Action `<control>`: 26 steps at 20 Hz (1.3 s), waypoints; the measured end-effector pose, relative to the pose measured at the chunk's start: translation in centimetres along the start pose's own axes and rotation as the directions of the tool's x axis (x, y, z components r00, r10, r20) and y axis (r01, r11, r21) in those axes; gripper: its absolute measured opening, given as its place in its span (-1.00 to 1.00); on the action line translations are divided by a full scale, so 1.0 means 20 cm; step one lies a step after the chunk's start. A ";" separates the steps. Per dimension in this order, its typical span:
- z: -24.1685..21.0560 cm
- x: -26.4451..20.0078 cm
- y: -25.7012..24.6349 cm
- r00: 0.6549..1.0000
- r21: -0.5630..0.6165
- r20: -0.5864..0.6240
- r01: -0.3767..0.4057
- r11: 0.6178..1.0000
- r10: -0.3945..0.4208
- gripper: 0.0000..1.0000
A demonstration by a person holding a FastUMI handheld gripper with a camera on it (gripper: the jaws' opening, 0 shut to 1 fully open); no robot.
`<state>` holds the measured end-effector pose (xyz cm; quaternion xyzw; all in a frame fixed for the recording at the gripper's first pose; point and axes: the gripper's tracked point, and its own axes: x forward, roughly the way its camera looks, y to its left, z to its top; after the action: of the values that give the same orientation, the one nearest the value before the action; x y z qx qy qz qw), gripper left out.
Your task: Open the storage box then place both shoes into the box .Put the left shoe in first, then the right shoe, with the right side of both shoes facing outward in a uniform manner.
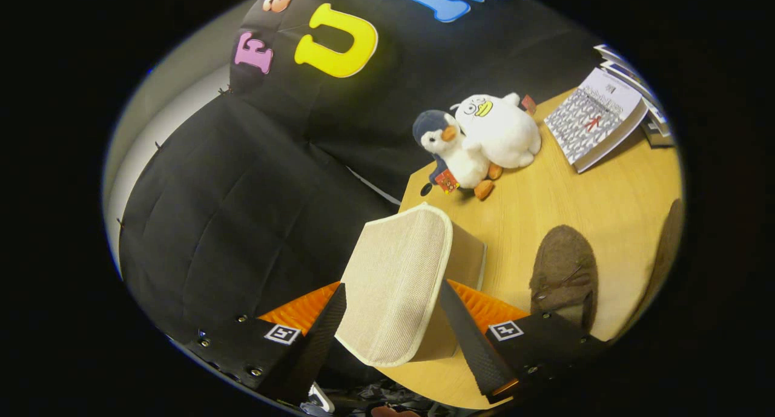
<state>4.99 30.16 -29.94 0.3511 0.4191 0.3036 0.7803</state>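
The storage box (467, 256) stands at the near corner of the wooden table (545, 193). Its beige fabric lid (396, 284) is tipped up, with the woven face turned toward me. My gripper (393, 284) is spread wide, and the lid lies between the two fingers with its side edges close to each. I cannot tell whether they press on it. To the right of the box a brown suede shoe (564, 272) lies on the table. A second brown shoe (666, 247) shows partly farther right.
Two plush toys, a penguin (453, 154) and a white duck (499, 129), sit at the table's far corner. A patterned book (593, 117) and a stack of others (642, 96) lie beyond the shoes. The black booth wall (242, 193) hangs close on the left.
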 end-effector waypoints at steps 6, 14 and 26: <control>-0.11 0.18 -0.11 0.996 0.102 -0.083 -0.023 0.994 0.031 0.94; -0.15 0.25 -0.12 0.989 0.263 -0.104 -0.073 0.962 0.104 0.73; -0.05 0.15 0.07 0.959 0.354 -0.093 -0.221 0.909 0.270 -0.59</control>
<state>5.29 33.51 -30.62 0.5082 0.4710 0.3464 0.6323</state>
